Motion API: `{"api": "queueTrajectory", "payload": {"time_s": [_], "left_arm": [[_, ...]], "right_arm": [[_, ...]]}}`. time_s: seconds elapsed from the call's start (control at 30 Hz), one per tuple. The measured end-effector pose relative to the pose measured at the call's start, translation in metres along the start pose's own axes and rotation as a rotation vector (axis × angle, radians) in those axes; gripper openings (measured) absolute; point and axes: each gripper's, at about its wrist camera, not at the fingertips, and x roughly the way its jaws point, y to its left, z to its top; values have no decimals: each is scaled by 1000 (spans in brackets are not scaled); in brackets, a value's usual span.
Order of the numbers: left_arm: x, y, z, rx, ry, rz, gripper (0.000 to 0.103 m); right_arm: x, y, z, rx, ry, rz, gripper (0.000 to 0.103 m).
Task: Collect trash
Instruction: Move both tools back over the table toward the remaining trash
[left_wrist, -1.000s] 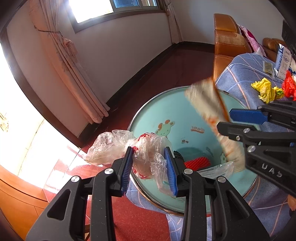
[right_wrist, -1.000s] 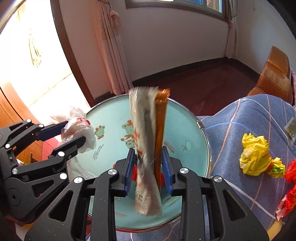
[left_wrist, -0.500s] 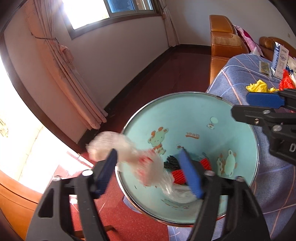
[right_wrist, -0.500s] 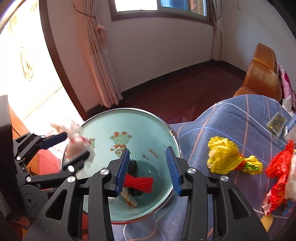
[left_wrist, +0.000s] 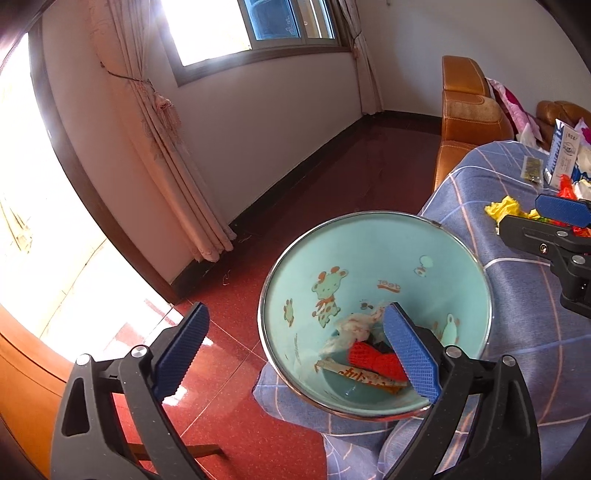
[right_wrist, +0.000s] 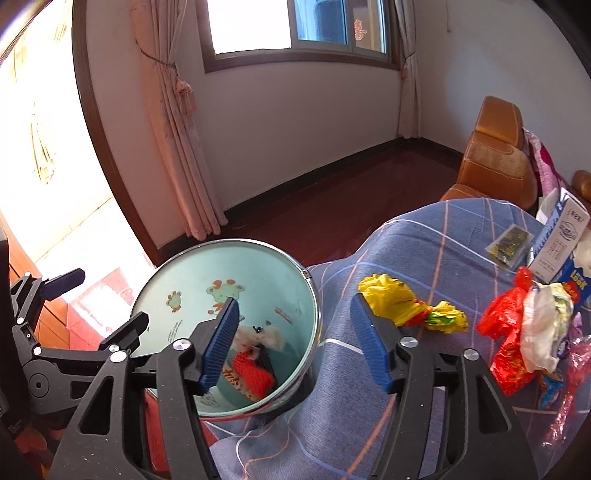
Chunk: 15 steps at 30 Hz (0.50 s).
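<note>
A light blue bin (left_wrist: 369, 258) (right_wrist: 207, 284) with cartoon animals stands beside the cloth-covered table. Inside lie a crumpled clear bag (left_wrist: 351, 326) (right_wrist: 267, 338), a red mesh piece (left_wrist: 373, 360) (right_wrist: 253, 373) and a long snack wrapper (left_wrist: 360, 376). My left gripper (left_wrist: 299, 350) hangs over the bin's near rim, jaws opening wide, nothing between them. My right gripper (right_wrist: 295, 339) hovers over the bin's right rim, jaws opening, empty. On the table lie a yellow crumpled wrapper (right_wrist: 400, 301) (left_wrist: 506, 208), a red bag (right_wrist: 508, 332) and a whitish wrapper (right_wrist: 543, 328).
A blue-and-white carton (right_wrist: 561, 236) (left_wrist: 563, 155) and a small dark packet (right_wrist: 509, 243) sit at the table's far right. An orange sofa (right_wrist: 495, 162) stands behind. Pink curtains (left_wrist: 162, 147) hang by the window; red floor (left_wrist: 332, 177) lies around the bin.
Both grippers opened and let go: the clear bag dropped from the left and the long wrapper from the right into the bin. Both grippers rose and drew back from the bin.
</note>
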Motion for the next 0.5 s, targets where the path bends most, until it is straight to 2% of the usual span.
{"api": "queueTrajectory", "payload": {"time_s": [0.13,0.33,0.5], "left_arm": [[-11,-5,-4,-22,7,-33,97],[-24,-14,-6,-45,7,-65,97],[-38,-29,1,-31,-24,-97,97]], "right_arm": [[-16,-4,-3,6,-25,-22,78],[-41,-13,-11,-2,-79,-125,80],[-53,-27,-18,25,-92,-158,80]]}}
